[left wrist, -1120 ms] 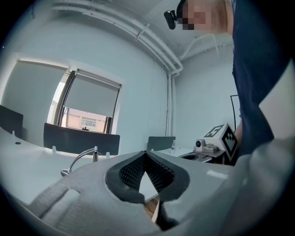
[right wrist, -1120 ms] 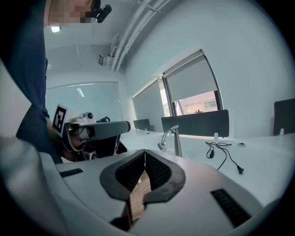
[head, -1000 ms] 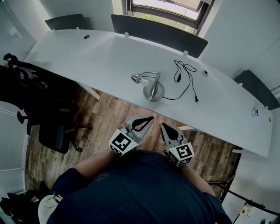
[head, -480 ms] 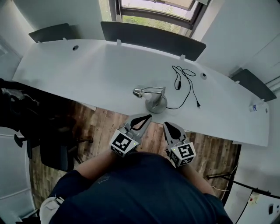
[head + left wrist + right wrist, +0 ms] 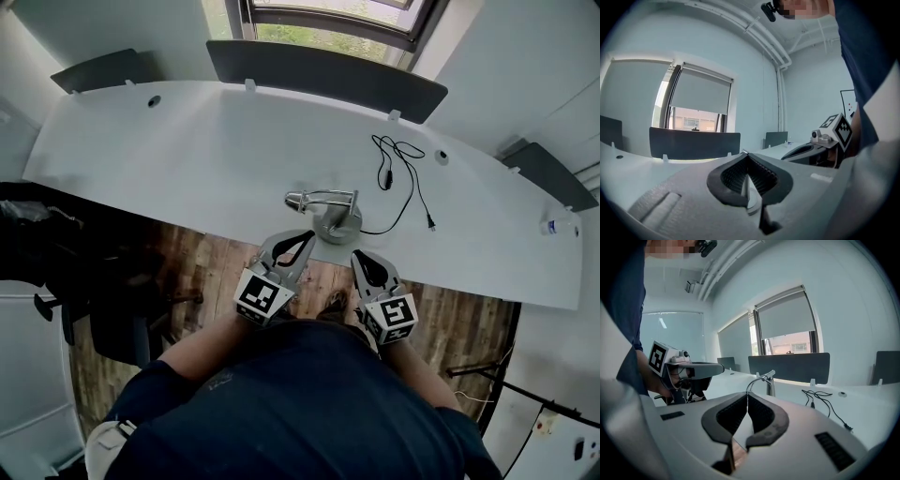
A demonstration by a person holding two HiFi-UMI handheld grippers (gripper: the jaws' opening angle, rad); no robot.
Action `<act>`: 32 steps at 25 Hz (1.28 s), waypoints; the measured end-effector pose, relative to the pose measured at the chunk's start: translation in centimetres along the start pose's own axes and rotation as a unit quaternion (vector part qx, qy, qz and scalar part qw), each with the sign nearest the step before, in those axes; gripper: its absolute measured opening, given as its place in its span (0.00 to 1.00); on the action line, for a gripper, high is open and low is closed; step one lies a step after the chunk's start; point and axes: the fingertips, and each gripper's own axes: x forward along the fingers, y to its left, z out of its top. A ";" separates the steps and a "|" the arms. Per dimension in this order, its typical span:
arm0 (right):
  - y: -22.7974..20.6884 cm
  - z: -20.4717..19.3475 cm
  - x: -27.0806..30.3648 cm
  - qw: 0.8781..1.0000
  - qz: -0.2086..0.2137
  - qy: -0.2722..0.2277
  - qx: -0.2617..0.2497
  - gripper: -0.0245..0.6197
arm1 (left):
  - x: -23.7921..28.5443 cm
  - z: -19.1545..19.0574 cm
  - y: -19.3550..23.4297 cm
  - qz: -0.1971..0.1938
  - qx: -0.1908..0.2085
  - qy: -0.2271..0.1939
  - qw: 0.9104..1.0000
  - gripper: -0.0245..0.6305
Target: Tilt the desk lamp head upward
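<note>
Risk: left gripper (image 5: 307, 236) and right gripper (image 5: 359, 256) both closed, empty, near desk lamp (image 5: 328, 193) at desk's (image 5: 187, 159) front edge; shoving lamp head (image 5: 296, 199) w/o steadying base (image 5: 341, 227) could slide lamp off.

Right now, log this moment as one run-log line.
stage: pre-contact | left gripper: shut, empty | right gripper: shut, empty | desk lamp: standing on desk, untouched, grippers just short of it

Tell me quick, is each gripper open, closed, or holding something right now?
Left gripper: closed, jaws together, holding nothing.
Right gripper: closed, jaws together, holding nothing.
</note>
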 end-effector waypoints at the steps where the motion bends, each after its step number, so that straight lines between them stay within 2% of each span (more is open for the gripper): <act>1: -0.4 0.1 0.4 1.000 0.002 0.000 -0.001 0.06 | 0.3 -0.1 0.2 0.005 0.005 0.006 1.000 0.05; 11: -3.4 -1.2 3.5 0.999 0.038 0.023 -0.005 0.06 | 3.5 -2.2 2.2 0.049 0.043 0.053 0.996 0.05; 18: -5.4 -2.7 5.8 0.998 0.043 0.039 -0.011 0.06 | 5.7 -4.0 3.9 0.061 0.096 0.092 0.989 0.05; 20: -5.7 -2.9 6.5 0.998 0.043 0.043 -0.014 0.06 | 6.2 -4.8 4.3 0.061 0.110 0.108 0.986 0.09; 26: -6.6 -3.7 8.0 0.998 0.037 0.056 -0.023 0.19 | 7.3 -6.3 5.1 0.064 0.141 0.139 0.978 0.20; 32: -7.4 -4.4 9.8 0.997 0.026 0.065 -0.044 0.34 | 9.0 -7.9 5.7 0.056 0.203 0.177 0.961 0.32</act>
